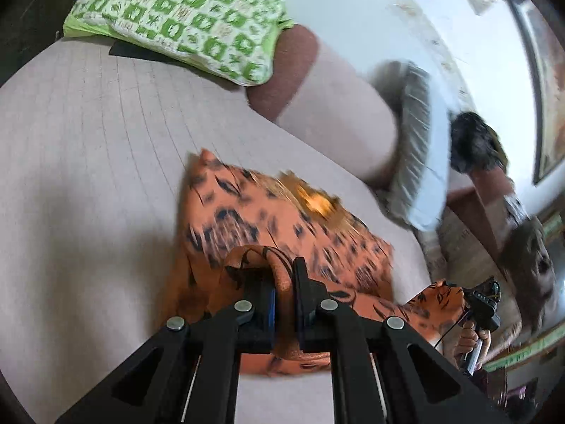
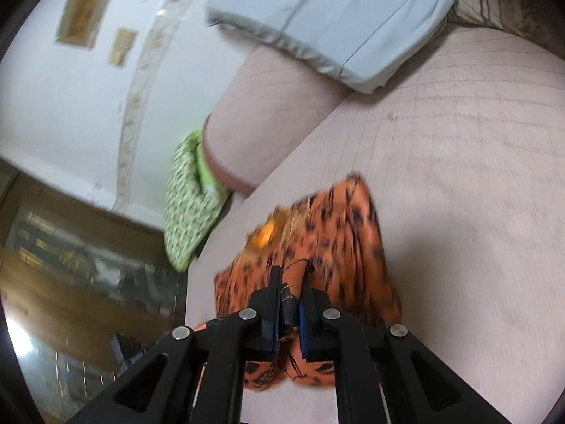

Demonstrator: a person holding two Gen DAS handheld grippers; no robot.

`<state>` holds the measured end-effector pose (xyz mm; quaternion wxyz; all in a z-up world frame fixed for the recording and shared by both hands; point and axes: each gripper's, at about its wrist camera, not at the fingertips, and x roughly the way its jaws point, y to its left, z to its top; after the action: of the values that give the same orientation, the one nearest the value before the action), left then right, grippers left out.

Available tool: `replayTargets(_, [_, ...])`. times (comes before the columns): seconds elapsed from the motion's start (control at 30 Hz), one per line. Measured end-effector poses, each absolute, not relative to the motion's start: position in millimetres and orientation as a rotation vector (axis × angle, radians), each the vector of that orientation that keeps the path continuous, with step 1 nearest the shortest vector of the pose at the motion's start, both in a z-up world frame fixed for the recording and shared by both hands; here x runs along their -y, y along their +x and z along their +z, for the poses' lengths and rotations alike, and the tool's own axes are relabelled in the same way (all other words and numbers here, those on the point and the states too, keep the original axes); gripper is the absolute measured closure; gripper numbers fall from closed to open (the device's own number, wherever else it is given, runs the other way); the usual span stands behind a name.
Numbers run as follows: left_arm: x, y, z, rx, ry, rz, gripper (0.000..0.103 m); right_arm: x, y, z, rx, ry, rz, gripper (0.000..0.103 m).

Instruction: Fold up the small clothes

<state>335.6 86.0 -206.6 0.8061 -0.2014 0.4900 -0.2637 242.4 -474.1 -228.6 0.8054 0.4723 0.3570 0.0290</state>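
Observation:
A small orange garment with black leopard-like marks (image 1: 282, 226) lies partly on the pale pink bedsheet (image 1: 88, 176) and hangs from both grippers. My left gripper (image 1: 284, 268) is shut on a bunched edge of the cloth, which pokes up between its fingers. In the left wrist view the right gripper (image 1: 473, 300) shows at the lower right, held by a hand (image 1: 469, 339), with the cloth's other end in it. In the right wrist view my right gripper (image 2: 292, 275) is shut on the orange garment (image 2: 332, 233), a thin black string looping over its fingertips. The picture is blurred by motion.
A green-and-white patterned pillow (image 1: 183, 17) lies at the far side of the bed. A light blue pillow (image 2: 335, 21) rests against a pink bolster (image 1: 335, 116). A dark furry thing (image 1: 473, 145) sits at the right. A wooden floor (image 2: 70, 282) lies beyond the bed's left edge.

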Motion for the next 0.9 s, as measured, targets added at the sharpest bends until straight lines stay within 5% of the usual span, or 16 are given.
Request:
replayTargets(0.27, [-72,455,-272,-1.140,-0.480,-0.430,0.095,511,387,-308,-0.840,1.064,-0.056,0.096])
replayTargets(0.47, [-66,493,-304,-1.234,-0.617,-0.341,0.090,536,414,-352,-0.745,1.248,-0.096,0.088])
replayTargets(0.53, [-75,488,-305,-1.207,-0.709,-0.332,0.088,551,400,-353,-0.670,1.284,-0.139,0.075])
replayTargets(0.57, [-79,480,-299,-1.168,-0.737,-0.335,0.087,558,389,-352,-0.625,1.311,-0.155,0.057])
replayTargets(0.6, [-81,468,-289,-1.122,-0.738,-0.327,0.083,563,379,-348,-0.588,1.327,-0.163,0.041])
replayTargets(0.67, [-82,445,-266,-1.037,-0.700,-0.291,0.070,563,359,-329,-0.547,1.275,-0.173,0.041])
replayTargets(0.73, [-83,407,-233,-0.889,-0.648,-0.218,0.039,551,352,-302,-0.591,1.138,-0.143,0.041])
replayTargets(0.8, [-80,364,-209,-0.762,-0.634,-0.154,0.027,528,348,-279,-0.605,1.032,-0.107,0.041])
replayTargets(0.9, [-65,309,-203,-0.734,-0.620,-0.095,0.026,470,353,-256,-0.691,0.871,0.005,0.041])
